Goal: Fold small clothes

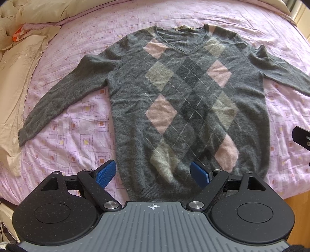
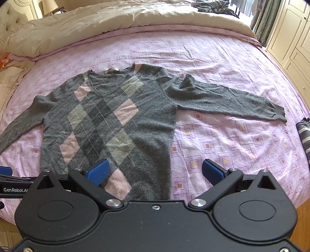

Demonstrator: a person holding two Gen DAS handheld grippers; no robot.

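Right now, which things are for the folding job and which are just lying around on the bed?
For the job:
- sweater, spread flat, sleeves out
- left gripper, open
- right gripper, open

Just lying about:
- duvet, pushed back along the far side of the bed
- striped cloth at the right edge
- clothes heap at the far side
- pink sheet underneath

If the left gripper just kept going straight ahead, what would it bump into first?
Most likely the grey argyle knit sweater lying flat on the pink patterned bedsheet; the open left gripper points at its lower hem, though depth is unclear.
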